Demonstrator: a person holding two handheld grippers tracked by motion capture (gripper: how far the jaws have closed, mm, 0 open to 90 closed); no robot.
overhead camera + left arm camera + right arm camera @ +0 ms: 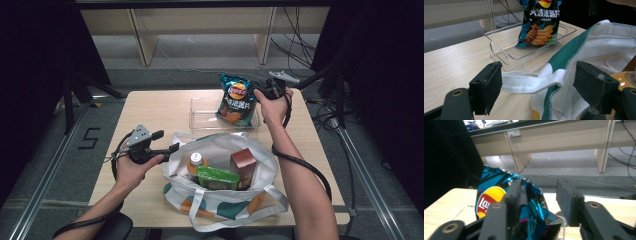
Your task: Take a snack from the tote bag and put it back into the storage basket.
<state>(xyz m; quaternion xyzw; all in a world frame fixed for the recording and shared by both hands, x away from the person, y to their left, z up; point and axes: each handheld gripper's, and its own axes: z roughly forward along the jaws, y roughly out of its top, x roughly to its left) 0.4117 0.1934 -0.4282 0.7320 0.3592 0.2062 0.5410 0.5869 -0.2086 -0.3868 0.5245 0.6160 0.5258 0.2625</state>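
1. At the left of the high view, your left hand (131,170) holds the left gripper (169,148) low over the tabletop (150,107), its tips at the left rim of the tote bag (260,155).
2. Your left gripper's jaws stand wide apart in the left gripper view; the bag's white strap (531,81) runs across the gap between them, and neither pad presses it.
3. Centre frame, the white-and-green tote bag sits open on the near half of the tabletop. Inside it you can see an orange-capped bottle (195,165), a green packet (217,178) and a brown carton (244,167) packed side by side.
4. Just beyond the bag, a clear plastic bin (202,114) rests on the tabletop.
5. Upper right of centre, the blue chip bag (236,99) stands upright with its lower end inside the right part of the bin.
6. At the right, your right hand (273,107) holds the right gripper (259,88) against the chip bag's top right edge.
7. Your right gripper's jaws are parted in the right gripper view; the crinkled top of the bag lies between them against the left jaw, with a gap to the right jaw, so no pinch shows.
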